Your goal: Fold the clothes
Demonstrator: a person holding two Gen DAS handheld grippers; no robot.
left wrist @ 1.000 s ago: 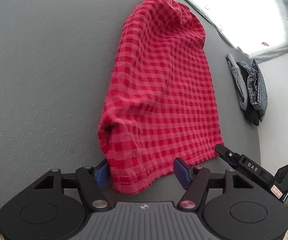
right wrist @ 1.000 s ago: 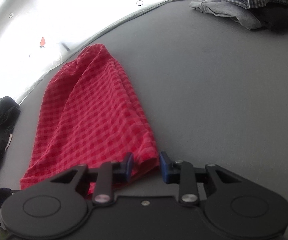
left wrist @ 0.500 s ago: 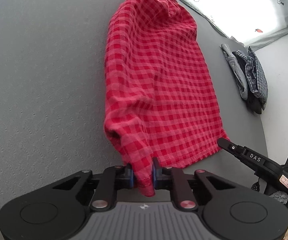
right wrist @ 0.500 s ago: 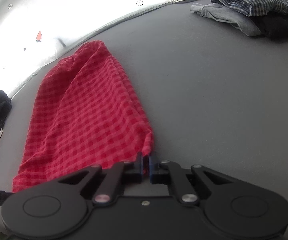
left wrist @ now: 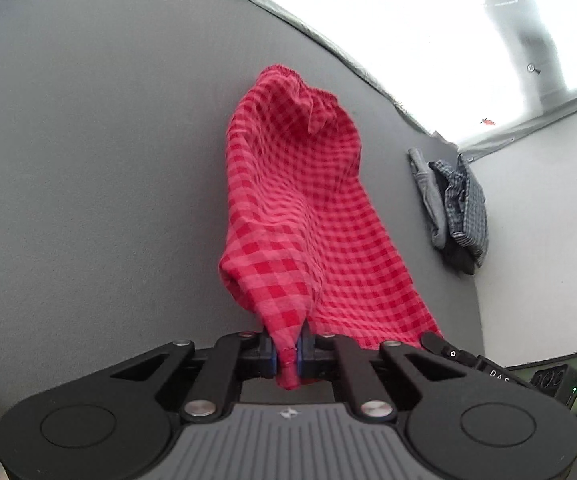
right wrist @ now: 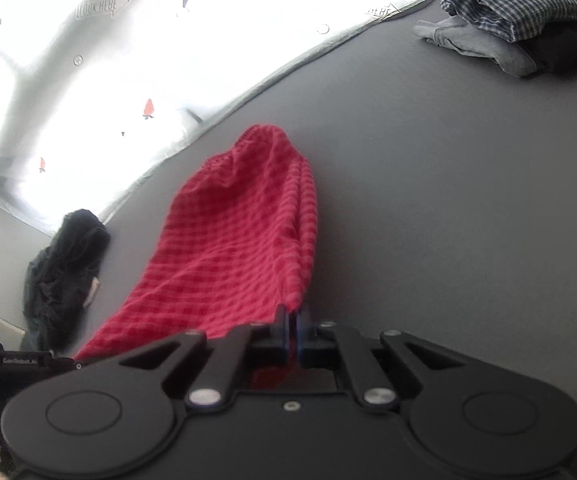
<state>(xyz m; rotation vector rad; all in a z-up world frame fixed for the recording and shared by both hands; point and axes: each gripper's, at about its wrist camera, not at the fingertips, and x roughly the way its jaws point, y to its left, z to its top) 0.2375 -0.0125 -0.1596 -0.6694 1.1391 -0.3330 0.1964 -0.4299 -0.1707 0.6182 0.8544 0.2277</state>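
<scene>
A red checked garment stretches from my grippers away across the grey table. Its near end is lifted off the surface; its far gathered end rests on the table. My left gripper is shut on the garment's near left corner. My right gripper is shut on the near right corner of the same garment. The garment sags between the two held corners. The right gripper's body shows at the lower right of the left wrist view.
A pile of folded clothes, checked blue on grey and black, lies at the table's far right. A crumpled black garment lies at the left edge. A bright white sheet with small fruit pictures borders the table's far side.
Both grippers closed on the garment's near corners and have raised them off the table. The near half of the garment now hangs lifted, and the cloth has bunched narrower.
</scene>
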